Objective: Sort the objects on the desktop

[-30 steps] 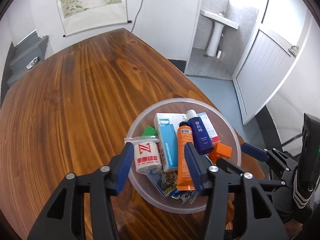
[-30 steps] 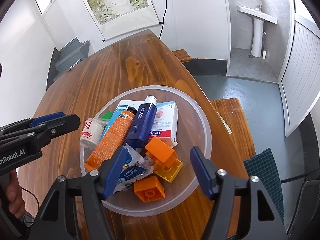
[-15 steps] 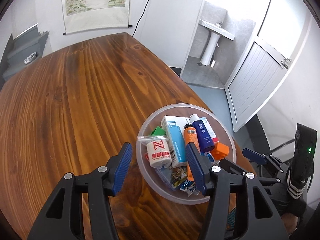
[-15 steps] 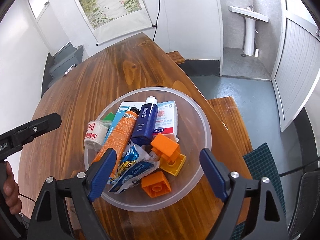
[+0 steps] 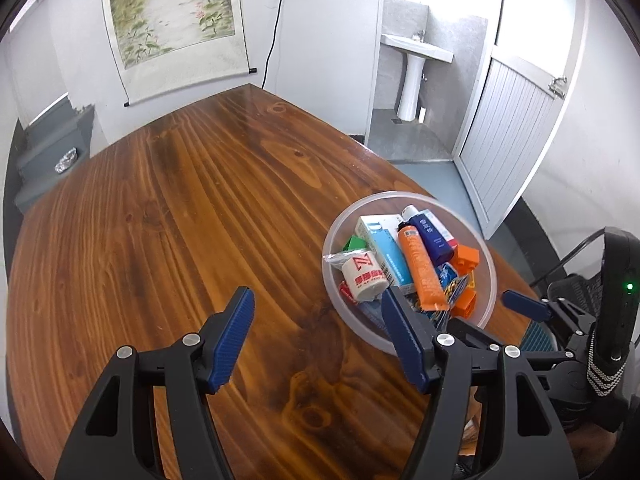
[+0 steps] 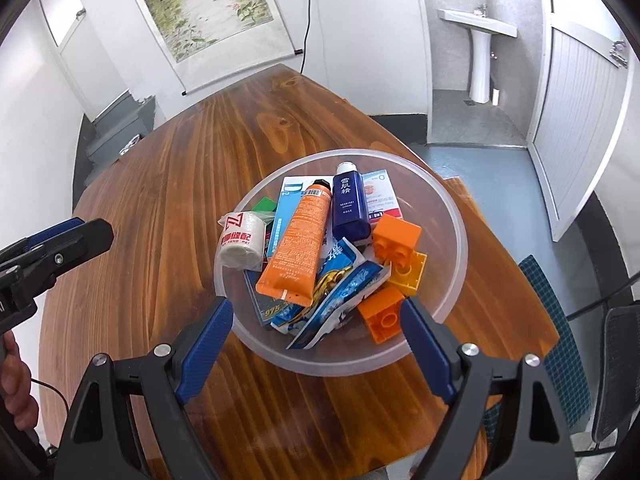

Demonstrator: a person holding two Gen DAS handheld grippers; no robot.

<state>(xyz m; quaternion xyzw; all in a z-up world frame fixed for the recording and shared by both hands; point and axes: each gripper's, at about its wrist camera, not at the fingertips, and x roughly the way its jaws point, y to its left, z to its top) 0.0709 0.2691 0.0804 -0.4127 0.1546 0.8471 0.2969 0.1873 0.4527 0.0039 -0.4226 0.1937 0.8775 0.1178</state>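
Bowl (image 6: 456, 216) sits near table (image 5: 160, 220) edge; both grippers just opened, empty.

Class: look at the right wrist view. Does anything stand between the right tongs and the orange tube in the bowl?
Nothing visible does. The right tongs, open, hang above the bowl's near rim; the orange tube lies uncovered atop the pile.

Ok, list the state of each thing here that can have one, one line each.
Left gripper: open, nothing between its jaws, which have just been opening.
Right gripper: open, empty, over the bowl's near rim, jaws just been opening.
Clear bowl: upright on the table, full.
Orange tube: capped, lying on the pile.
Blue bottle: capped, lying flat.
Bandage roll: wrapped, on its side.
White door: ajar.
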